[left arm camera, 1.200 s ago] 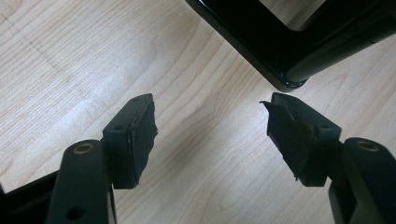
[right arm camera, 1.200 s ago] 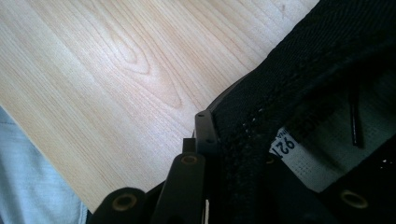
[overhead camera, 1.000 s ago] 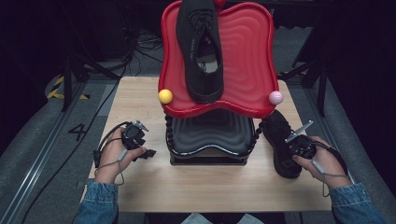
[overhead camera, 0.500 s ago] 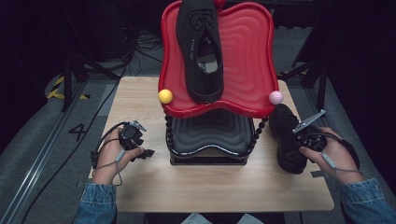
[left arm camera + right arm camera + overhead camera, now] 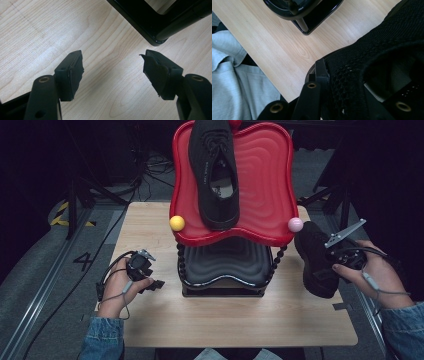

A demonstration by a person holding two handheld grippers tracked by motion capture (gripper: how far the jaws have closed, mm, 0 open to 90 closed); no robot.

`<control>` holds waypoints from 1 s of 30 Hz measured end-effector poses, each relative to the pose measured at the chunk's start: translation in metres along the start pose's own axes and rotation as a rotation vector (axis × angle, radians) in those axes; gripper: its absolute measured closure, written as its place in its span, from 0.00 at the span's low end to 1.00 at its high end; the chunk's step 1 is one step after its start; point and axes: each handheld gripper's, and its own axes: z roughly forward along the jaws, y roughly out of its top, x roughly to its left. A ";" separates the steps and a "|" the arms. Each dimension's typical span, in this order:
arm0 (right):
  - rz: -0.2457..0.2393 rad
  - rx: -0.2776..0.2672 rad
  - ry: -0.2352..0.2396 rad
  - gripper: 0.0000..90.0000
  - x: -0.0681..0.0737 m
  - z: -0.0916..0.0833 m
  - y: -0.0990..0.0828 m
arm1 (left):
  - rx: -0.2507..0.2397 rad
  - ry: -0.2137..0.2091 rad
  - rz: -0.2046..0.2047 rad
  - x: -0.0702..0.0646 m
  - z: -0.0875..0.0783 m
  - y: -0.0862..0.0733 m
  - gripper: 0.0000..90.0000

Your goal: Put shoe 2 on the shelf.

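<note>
- One black knit lace-up shoe (image 5: 214, 170) already lies on the upper red wavy plastic tray (image 5: 265, 180) of the two-tier rack, toe toward 6 o'clock, on the tray's left half.
- Second black knit shoe (image 5: 315, 257) is off the rack, at 3 o'clock of the light wooden surface (image 5: 150, 320), close beside the rack's right beaded post.
- Right gripper (image 5: 334, 255) holds this second shoe: in the right gripper view its fingers (image 5: 322, 72) pinch the heel collar wall (image 5: 352, 82), one outside, the other inside the opening.
- Left gripper (image 5: 146, 281) rests at 9 o'clock of the surface, fingers (image 5: 72, 72) spread, nothing between them, just off the rack's black base corner (image 5: 155, 37).
- Judgement: about half done; the pair's second shoe has yet to go up to a tray.
- Open room: the red tray's right half is bare; the lower black tray (image 5: 225, 262) is bare too, but headroom under the red tray looks tight.
- Edges: the shoe sits near the surface's 3 o'clock edge; the pink ball knob (image 5: 295, 224) and the yellow ball knob (image 5: 176, 223) mark the red tray's front corners, so the lift should clear the pink one.
</note>
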 end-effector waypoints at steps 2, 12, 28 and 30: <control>-0.008 -0.004 -0.001 0.96 0.002 -0.007 0.002 | 0.000 -0.003 -0.001 0.000 0.000 0.000 0.37; -0.035 -0.028 -0.032 0.96 0.010 -0.041 0.011 | -0.002 -0.003 -0.005 0.000 0.000 0.000 0.36; -0.076 -0.077 -0.083 0.96 0.023 -0.092 0.026 | -0.004 0.003 -0.005 0.001 -0.002 -0.001 0.36; -0.083 -0.082 -0.086 0.96 0.025 -0.096 0.027 | -0.003 0.001 -0.004 0.000 -0.003 -0.001 0.36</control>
